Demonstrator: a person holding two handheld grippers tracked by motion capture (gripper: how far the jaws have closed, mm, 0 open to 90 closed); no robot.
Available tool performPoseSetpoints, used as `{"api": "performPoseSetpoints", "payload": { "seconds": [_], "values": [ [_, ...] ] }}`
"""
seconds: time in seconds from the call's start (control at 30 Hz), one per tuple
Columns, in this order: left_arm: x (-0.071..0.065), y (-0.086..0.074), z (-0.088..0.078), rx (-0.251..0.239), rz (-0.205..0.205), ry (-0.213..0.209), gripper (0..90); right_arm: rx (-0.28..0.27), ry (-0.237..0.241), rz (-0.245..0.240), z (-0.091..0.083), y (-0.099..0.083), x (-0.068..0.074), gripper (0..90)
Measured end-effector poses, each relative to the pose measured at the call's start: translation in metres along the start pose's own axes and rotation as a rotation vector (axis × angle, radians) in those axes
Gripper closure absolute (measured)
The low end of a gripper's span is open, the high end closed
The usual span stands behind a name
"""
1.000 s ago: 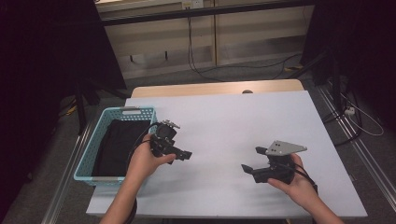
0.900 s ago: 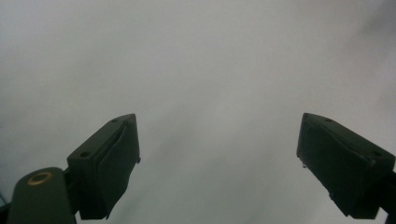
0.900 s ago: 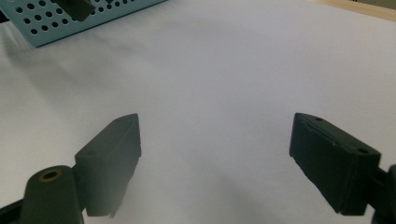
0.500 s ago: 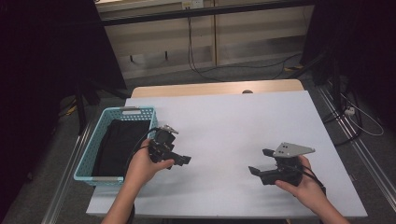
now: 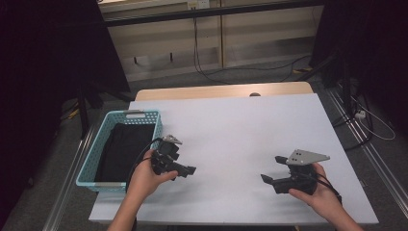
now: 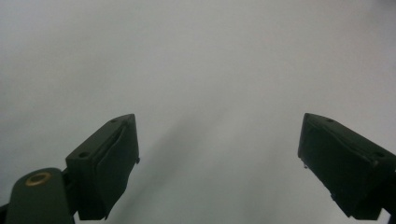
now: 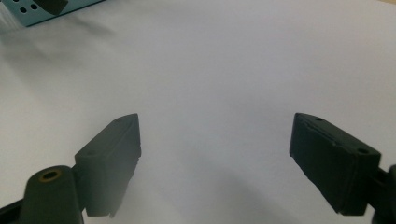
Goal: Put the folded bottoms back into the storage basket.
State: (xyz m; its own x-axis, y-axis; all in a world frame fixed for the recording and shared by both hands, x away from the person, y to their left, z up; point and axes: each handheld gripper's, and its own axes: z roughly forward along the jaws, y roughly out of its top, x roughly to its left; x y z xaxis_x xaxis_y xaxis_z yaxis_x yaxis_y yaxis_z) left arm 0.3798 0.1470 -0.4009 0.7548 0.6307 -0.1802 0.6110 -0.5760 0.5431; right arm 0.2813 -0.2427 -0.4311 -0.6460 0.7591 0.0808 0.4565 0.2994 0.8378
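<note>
Inspected at the table (image 5: 231, 125): left gripper (image 5: 185, 171) held low over the white surface, just beside the blue basket (image 5: 89, 166), jaws spread wide with nothing between them, confirmed in the left gripper view (image 6: 219, 154), bare tabletop between the pads. Right gripper (image 5: 269, 179) found well apart on the near right of the table, jaws likewise wide and empty; right gripper view (image 7: 215, 154) confirmed this, with a corner of the basket (image 7: 46, 11) at the far upper left.

Noted a black cloth (image 5: 122, 151) lying inside the basket, covering most of its floor, slack and crumpled rather than folded flat. Judged soft, light and limp: unlikely to slip from rubber pads, not fragile, but liable to sag, trail and snag on the basket's perforated walls when lifted. Kind of garment not determinable.

Recommended hold: pinch on a raised fold or an edge near the top of the heap, taken from above, with the jaws narrowed first to clear the basket rim. A second pinch by the other gripper judged advisable to keep the cloth from dragging.
</note>
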Motion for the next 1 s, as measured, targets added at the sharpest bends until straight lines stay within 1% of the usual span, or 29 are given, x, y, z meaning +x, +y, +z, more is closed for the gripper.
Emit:
{"api": "performPoseSetpoints", "payload": {
  "seconds": [0.13,0.3,0.5,0.6,0.63,0.67,0.73,0.83,0.87,0.9,0.93,1.0],
  "values": [
    [0.0,-0.005,-0.001,-0.014,-0.003,-0.003,12.3,0.003,0.002,-0.002,-0.002,-0.001,0.0,16.1],
    [-0.001,-0.01,-0.001,-0.022,0.002,-0.007,12.3,0.014,-0.001,-0.001,-0.004,-0.004,-0.001,16.1],
    [-0.002,-0.016,-0.001,-0.022,0.015,-0.011,12.3,0.015,-0.002,-0.004,-0.009,-0.005,-0.002,16.0],
    [-0.003,-0.019,-0.001,-0.034,0.013,-0.013,11.9,0.021,-0.003,-0.002,-0.011,-0.007,-0.003,15.9],
    [-0.003,-0.019,-0.001,-0.03,0.023,-0.017,11.8,0.023,-0.005,-0.002,-0.012,-0.008,-0.003,15.9],
    [-0.003,-0.02,-0.001,-0.037,0.013,-0.022,11.7,0.024,-0.006,0.0,-0.012,-0.008,-0.003,15.9],
    [-0.003,-0.022,-0.001,-0.033,0.023,-0.021,11.6,0.024,-0.008,-0.001,-0.013,-0.009,-0.004,15.8],
    [-0.004,-0.025,-0.001,-0.037,0.022,-0.027,11.1,0.026,-0.01,0.002,-0.015,-0.011,-0.005,15.7],
    [-0.004,-0.026,-0.002,-0.034,0.034,-0.025,11.0,0.026,-0.011,0.003,-0.016,-0.011,-0.005,15.7],
    [-0.004,-0.028,-0.002,-0.043,0.024,-0.027,10.9,0.027,-0.012,0.003,-0.016,-0.012,-0.006,15.7],
    [-0.003,-0.029,-0.003,-0.041,0.03,-0.027,10.8,0.029,-0.015,0.005,-0.017,-0.012,-0.006,15.7],
    [-0.002,-0.031,-0.004,-0.05,0.027,-0.029,10.5,0.03,-0.014,0.005,-0.017,-0.013,-0.006,15.5]
  ]
}}
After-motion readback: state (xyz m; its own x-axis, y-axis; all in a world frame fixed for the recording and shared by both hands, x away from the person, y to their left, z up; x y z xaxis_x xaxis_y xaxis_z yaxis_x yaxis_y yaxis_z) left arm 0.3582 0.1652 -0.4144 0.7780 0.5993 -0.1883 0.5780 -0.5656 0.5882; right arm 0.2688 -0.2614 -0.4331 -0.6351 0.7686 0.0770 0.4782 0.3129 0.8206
